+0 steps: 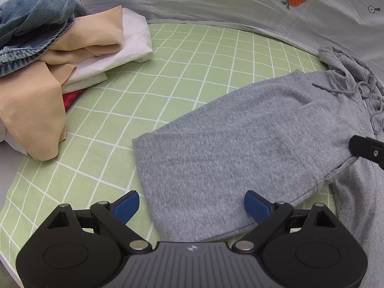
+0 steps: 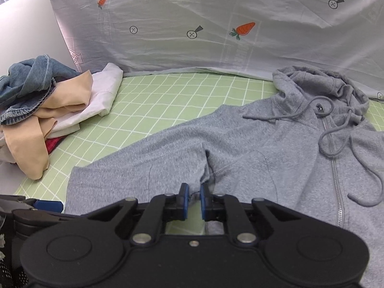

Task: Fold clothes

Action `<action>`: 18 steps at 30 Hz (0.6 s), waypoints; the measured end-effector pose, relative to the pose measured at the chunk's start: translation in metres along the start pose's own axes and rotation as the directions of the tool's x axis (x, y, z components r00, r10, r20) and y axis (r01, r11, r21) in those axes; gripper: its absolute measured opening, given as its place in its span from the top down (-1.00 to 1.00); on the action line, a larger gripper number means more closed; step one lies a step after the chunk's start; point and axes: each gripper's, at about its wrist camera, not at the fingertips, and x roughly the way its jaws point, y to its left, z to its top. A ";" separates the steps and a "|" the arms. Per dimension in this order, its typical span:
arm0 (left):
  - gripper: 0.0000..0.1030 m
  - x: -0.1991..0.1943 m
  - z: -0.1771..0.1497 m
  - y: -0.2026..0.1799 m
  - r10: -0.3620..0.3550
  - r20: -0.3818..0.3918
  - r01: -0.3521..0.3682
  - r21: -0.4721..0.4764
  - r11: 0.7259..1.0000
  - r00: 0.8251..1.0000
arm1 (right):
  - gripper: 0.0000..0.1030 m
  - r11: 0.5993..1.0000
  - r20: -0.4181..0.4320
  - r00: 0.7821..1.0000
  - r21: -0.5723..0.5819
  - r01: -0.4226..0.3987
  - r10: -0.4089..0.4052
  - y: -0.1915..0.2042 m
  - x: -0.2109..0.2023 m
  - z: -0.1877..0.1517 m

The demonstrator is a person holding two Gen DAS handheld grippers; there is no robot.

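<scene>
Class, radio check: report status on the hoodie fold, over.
Left gripper open over the sleeve. Right gripper shut on grey hoodie fabric at the armpit. Hoodie flat on green sheet. Clothes pile clear, left.

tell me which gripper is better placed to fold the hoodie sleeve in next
Right, probably. The right gripper has its pads nearly shut on the grey hoodie by the armpit; the left gripper hangs open over the sleeve.

Left gripper at bottom centre, jaws wide apart, blue pads either side of the near edge of a grey hoodie lying flat on the green checked sheet. Hood and drawstrings at right. Right gripper tip enters at right edge. Clothes pile upper left.
</scene>
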 end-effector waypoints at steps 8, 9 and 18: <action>-0.83 -0.037 -0.017 -0.023 0.057 0.047 -0.059 0.042 0.997 0.997 | 0.81 0.983 0.201 0.970 0.150 0.106 -0.135 -0.062 -0.061 0.022; -0.83 -0.041 -0.021 -0.028 0.060 0.047 -0.062 0.045 0.997 0.997 | 0.81 0.976 0.214 0.964 0.179 0.124 -0.161 -0.075 -0.069 0.022; -0.83 -0.072 -0.049 -0.082 0.079 0.029 -0.080 0.072 0.994 0.996 | 0.81 0.905 0.173 0.922 0.320 0.279 -0.345 -0.192 -0.126 -0.010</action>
